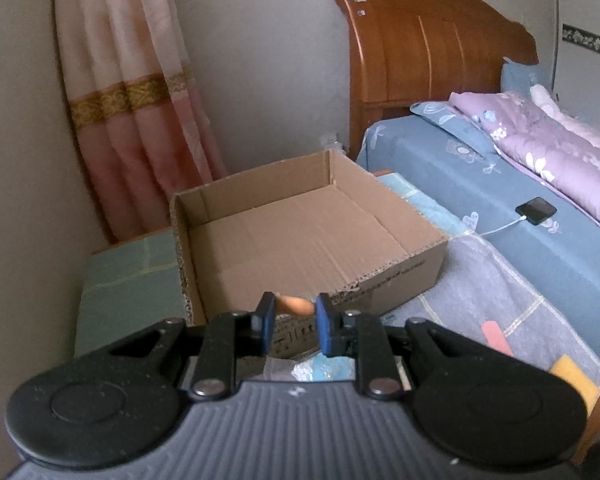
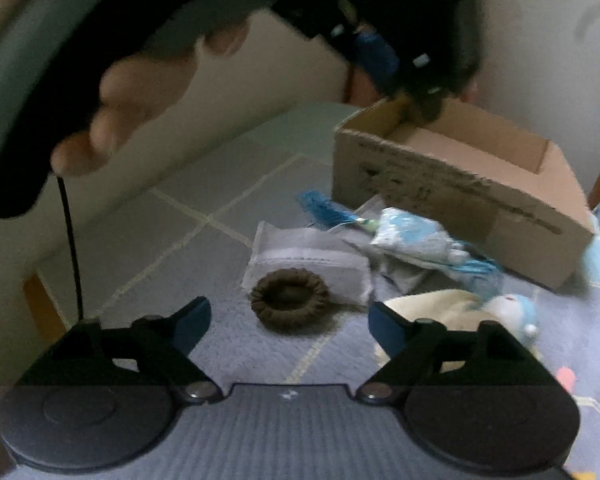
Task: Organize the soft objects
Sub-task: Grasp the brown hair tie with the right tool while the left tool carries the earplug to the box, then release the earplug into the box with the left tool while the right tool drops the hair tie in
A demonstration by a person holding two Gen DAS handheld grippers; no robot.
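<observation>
My left gripper [image 1: 296, 316] is shut on a small orange-brown object [image 1: 298, 305], just before the near wall of an open, empty cardboard box [image 1: 396, 276]. My right gripper [image 2: 290, 326] is open, low over the cloth-covered table, with a brown fabric ring [image 2: 290, 300] lying just ahead between its fingers, untouched. Behind the ring lie a grey-white folded pad [image 2: 308, 262], a pale blue packet [image 2: 412, 236] and a blue tassel-like piece [image 2: 324, 204]. A cream cloth [image 2: 432, 306] and a small blue-and-white plush [image 2: 516, 316] sit to the right. The box [image 2: 440, 188] stands behind them.
A hand [image 2: 140, 92] holding the other gripper fills the top of the right wrist view, blurred. A bed [image 1: 500, 208] with a purple quilt and a charging phone [image 1: 536, 210] borders the table on the right. A pink strip [image 1: 496, 336] and yellow sponge [image 1: 572, 376] lie near the table edge.
</observation>
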